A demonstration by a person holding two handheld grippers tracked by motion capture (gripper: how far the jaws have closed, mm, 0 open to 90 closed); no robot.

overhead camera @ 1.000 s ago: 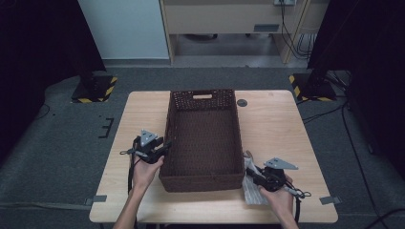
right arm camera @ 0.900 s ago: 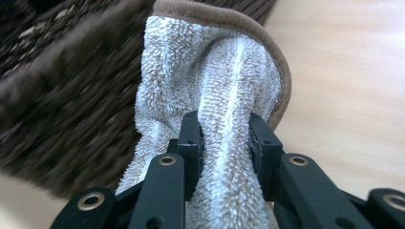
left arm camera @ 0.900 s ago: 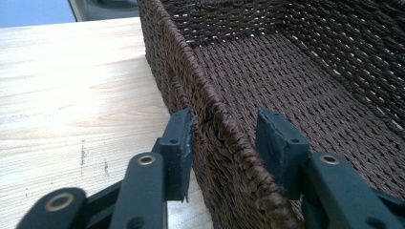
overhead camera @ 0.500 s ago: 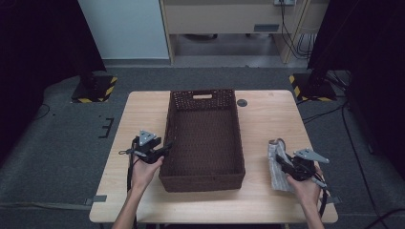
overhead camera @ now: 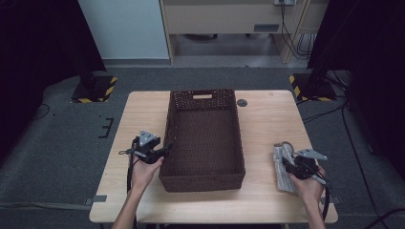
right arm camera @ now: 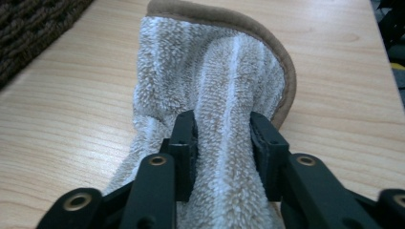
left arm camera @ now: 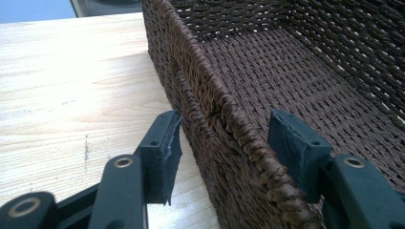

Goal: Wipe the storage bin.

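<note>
Hands come in from the bottom of the high view, ours on either side of the dark brown woven rectangular basket [overhead camera: 203, 138], which sits at the middle of the pale wooden table [overhead camera: 143, 102] with its cut-out handle at the far end.

Left side first. Our left gripper [overhead camera: 162, 150] is level at the basket's left long wall, near the close corner. In the left gripper view the braided rim [left arm camera: 224, 112] runs up between the two black jaws, one jaw outside over the tabletop, the other inside above the woven floor. The jaws have just been opening; both pads stand clear of the weave, a gap on each side, so nothing is gripped there. The outer pad [left arm camera: 167, 148] looks torn at its edge.

Centre: basket interior shows bare weave.

Right side. A beige-and-white striped terry towel with a brown trimmed edge [overhead camera: 282, 164] lies bunched on the table, well apart from the basket's right wall. Our right gripper [overhead camera: 286, 164] is at it, jaws straddling a raised fold [right arm camera: 224, 129]. These jaws have just been opening too; the pads sit at the pile on both sides, and we cannot tell whether they press it.
</note>
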